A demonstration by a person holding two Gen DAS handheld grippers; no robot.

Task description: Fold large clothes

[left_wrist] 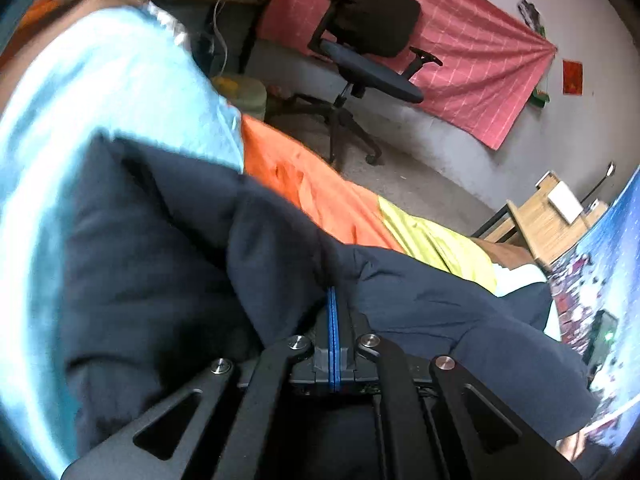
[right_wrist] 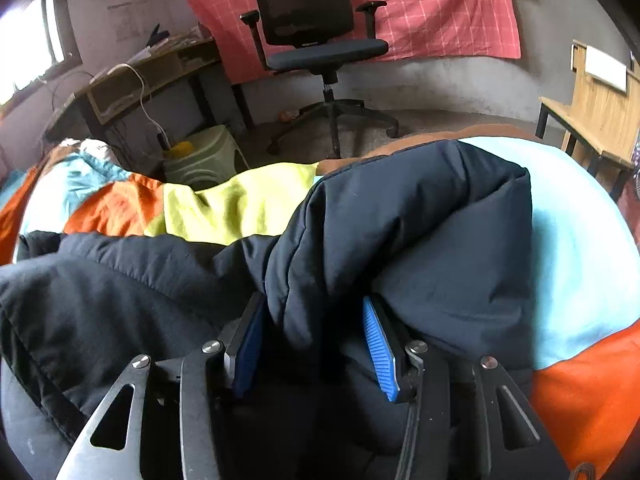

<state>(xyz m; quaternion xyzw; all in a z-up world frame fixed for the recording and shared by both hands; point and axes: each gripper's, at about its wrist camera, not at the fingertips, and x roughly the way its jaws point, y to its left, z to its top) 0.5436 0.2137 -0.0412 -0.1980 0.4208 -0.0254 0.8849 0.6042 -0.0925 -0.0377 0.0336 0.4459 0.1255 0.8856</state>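
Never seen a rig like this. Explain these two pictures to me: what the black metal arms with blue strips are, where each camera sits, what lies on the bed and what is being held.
A person holds one two-finger gripper in each hand; a camera on each looks along its fingers. In the left wrist view, the left gripper is shut, its blue pads pinching a fold of the dark navy padded jacket. In the right wrist view, the right gripper stands open with jacket fabric between its pads. The jacket lies on an orange, yellow and light blue bedcover. Behind stands an office chair.

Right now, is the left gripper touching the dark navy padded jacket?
Touching. The left wrist view shows the left gripper with its jaws closed together, and the dark navy padded jacket fabric bunched right over the fingertips, which disappear into a fold of it.
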